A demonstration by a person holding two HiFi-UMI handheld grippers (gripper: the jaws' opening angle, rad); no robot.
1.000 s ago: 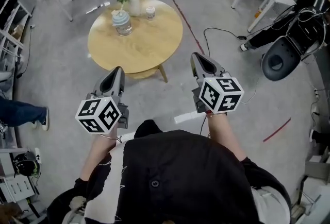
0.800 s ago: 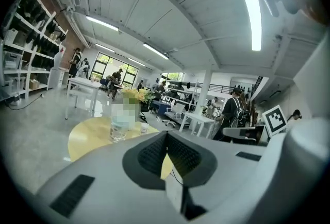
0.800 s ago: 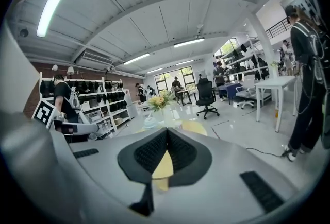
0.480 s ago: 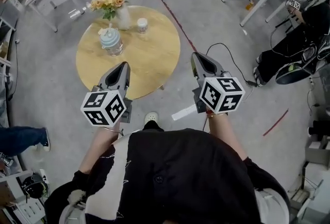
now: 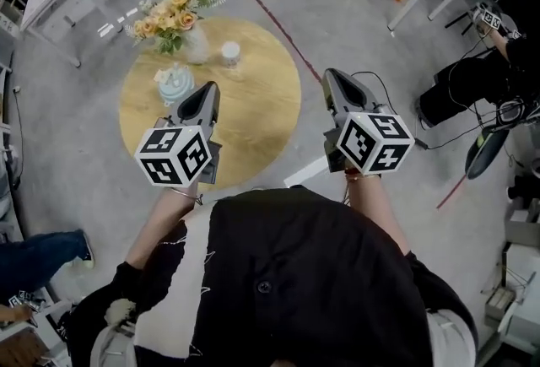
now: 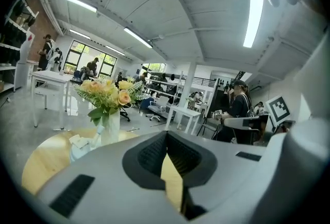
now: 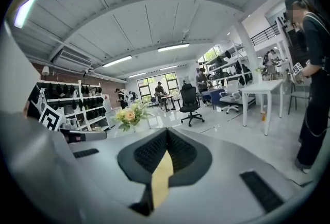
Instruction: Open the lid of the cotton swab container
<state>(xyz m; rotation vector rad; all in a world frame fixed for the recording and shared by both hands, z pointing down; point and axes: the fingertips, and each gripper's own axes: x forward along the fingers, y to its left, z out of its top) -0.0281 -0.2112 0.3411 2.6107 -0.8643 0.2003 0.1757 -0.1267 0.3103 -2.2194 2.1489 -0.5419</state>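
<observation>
Both grippers have closed in on the round wooden tabletop point(image 5: 261, 112) vs a sec ago, and the things on it now sit much nearer the jaws.

Head view: left gripper point(image 5: 210, 89) has its jaws pressed together w/ nothing btwn them, tip over the tabletop. Cotton swab container point(image 5: 175, 85) stands upright just left of that tip, and its lid looks shut. Can't tell if the two touch. Vase point(image 5: 196, 45) w/ yellow-orange flowers point(image 5: 169, 13) is beyond & left of the jaws. Small white cup point(image 5: 229, 53) is ahead of them, further in. Right gripper point(image 5: 331, 75) is also closed & empty, tip out past the tabletop's right edge, above the floor point(image 5: 354, 28). The container is well off to its left.

Left gripper view: left gripper point(image 6: 166, 138) jaws meet in a closed seam, empty. Container point(image 6: 81, 147) is ahead-left of them, lower part hidden behind the jaw body. Vase point(image 6: 110, 127) is just right of it, flowers point(image 6: 109, 93) above. Right gripper point(image 6: 229, 121) shows off to the right.

Right gripper view: right gripper point(image 7: 166, 135) jaws are together, nothing pinched. Flowers point(image 7: 130, 114) are ahead-left, left gripper point(image 7: 100, 135) at far left. Office chair point(image 7: 190, 104) is ahead-right, and a person point(image 7: 312, 79) stands far right.
</observation>
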